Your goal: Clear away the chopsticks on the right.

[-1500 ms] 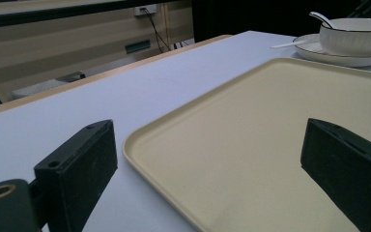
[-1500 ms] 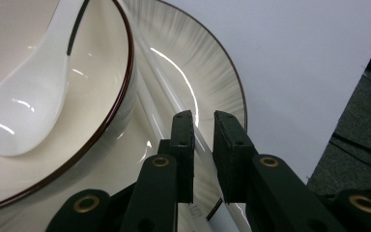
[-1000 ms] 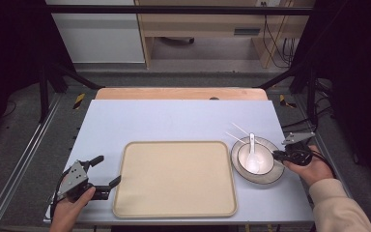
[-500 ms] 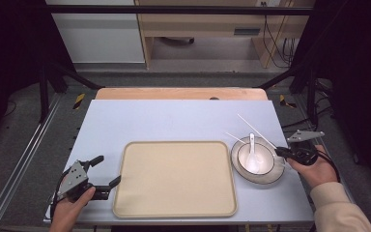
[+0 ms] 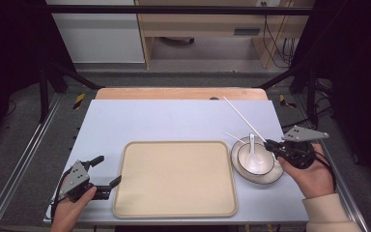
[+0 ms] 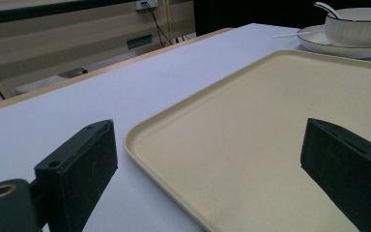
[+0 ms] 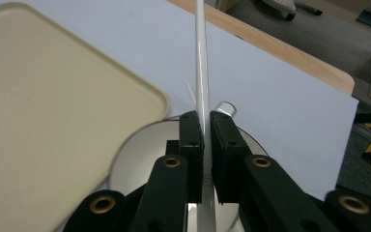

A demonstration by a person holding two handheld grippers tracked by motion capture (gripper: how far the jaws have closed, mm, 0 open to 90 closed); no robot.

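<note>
The right gripper (image 5: pixel 269 144) sat at four o'clock on the table (image 5: pixel 174 121), its jaws clamped on a white chopstick (image 5: pixel 244 118) that slanted toward eleven o'clock above the bowl (image 5: pixel 255 158); a second chopstick (image 5: pixel 234 137) lay at the plate's (image 5: pixel 270 177) ten o'clock edge; a spoon (image 5: pixel 252 145) rested in the bowl; the left gripper (image 5: pixel 107 171), jaws spread and holding nothing, waited at eight o'clock beside the beige tray (image 5: pixel 174 179).

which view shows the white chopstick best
The right gripper view: the chopstick runs up between the shut jaws of the right hand-held gripper, so the grip is plain. The high view shows its whole length slanting above the table, but thin and small. The left gripper view has only a thin white stick beside the plate.
</note>
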